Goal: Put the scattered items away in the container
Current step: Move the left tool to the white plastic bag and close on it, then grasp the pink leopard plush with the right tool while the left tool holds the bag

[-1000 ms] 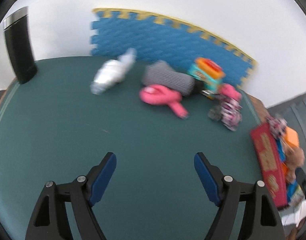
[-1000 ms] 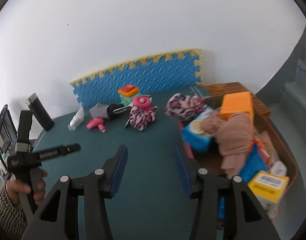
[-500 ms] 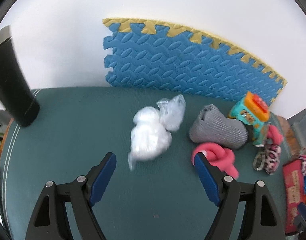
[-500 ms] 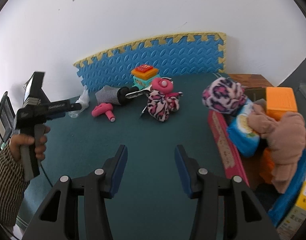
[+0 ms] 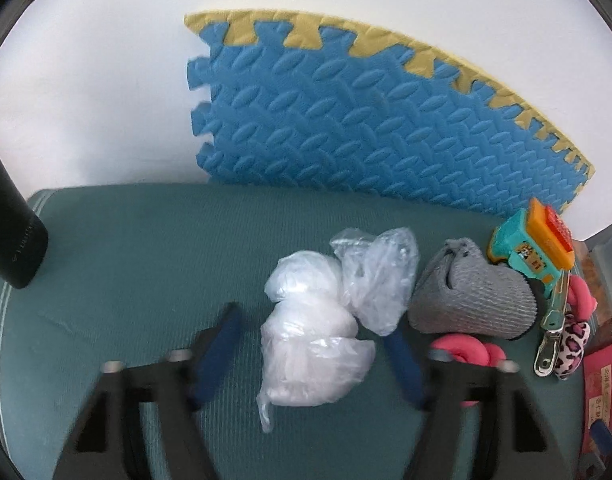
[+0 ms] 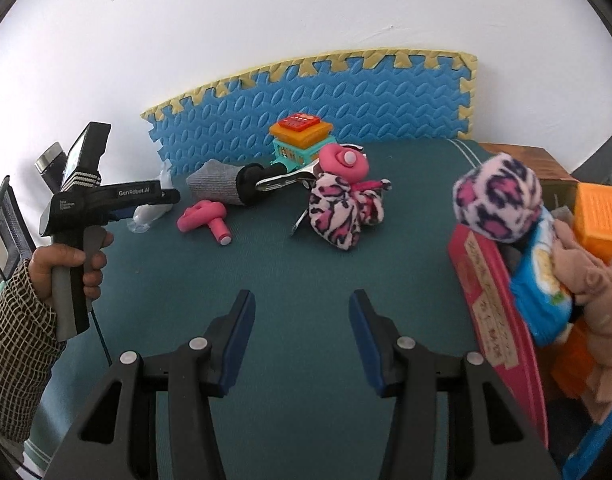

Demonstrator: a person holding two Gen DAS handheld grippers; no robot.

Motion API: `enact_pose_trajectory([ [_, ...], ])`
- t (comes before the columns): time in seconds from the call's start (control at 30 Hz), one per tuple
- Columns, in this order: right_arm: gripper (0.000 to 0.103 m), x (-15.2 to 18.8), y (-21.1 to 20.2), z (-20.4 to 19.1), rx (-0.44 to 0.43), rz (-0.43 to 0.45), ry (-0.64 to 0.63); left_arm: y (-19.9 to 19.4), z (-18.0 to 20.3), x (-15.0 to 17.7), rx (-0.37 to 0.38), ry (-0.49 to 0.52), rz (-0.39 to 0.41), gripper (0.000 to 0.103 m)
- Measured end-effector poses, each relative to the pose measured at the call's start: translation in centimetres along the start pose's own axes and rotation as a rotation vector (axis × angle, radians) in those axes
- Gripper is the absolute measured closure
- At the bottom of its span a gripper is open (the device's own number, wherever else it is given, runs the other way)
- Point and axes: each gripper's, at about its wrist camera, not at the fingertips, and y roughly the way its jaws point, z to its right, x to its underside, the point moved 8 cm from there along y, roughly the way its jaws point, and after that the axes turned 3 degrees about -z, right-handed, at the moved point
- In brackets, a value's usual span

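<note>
A clear plastic bag of white stuff (image 5: 314, 344) lies on the green table mat (image 5: 146, 264), between the fingers of my left gripper (image 5: 310, 328). Its jaws are closing and blurred; a gap still shows beside the left pad (image 5: 220, 344). From the right wrist view a hand (image 6: 66, 260) holds that gripper over the bag (image 6: 146, 216). My right gripper (image 6: 302, 296) hangs open over bare mat, nothing between its fingers. The red box (image 6: 490, 300) at the right is piled with a leopard plush ball (image 6: 498, 200), a blue packet (image 6: 542, 288) and an orange box (image 6: 602, 220).
Right of the bag lie a grey knitted sleeve (image 5: 474, 292), a pink toy (image 5: 462, 354), a teal and orange toy (image 5: 534, 244) and a metal clip (image 5: 554, 320). A leopard plush (image 6: 342, 216) sits mid-table. A blue foam mat (image 5: 366, 120) leans on the wall; a black flask (image 5: 10, 232) stands left.
My left gripper has come forward until the plastic bag sits between its fingers, and its jaws have narrowed. The right gripper has moved toward the table, still open the same width.
</note>
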Motion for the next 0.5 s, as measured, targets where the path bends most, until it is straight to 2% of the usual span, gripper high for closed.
enact_pose_trajectory([
  [0.03, 0.050, -0.4, 0.3, 0.0, 0.000, 0.002, 0.001, 0.0, -0.1, 0.1, -0.003, 0.000, -0.001, 0.060],
  [0.27, 0.050, -3.6, 3.0, 0.9, -0.004, 0.013, 0.075, -1.3, -0.5, 0.6, 0.044, -0.035, 0.020, 0.061],
  [0.5, 0.050, -5.7, 6.2, 3.8, 0.074, -0.002, 0.160, -4.2, -0.2, 1.0, 0.087, -0.050, 0.055, 0.061],
])
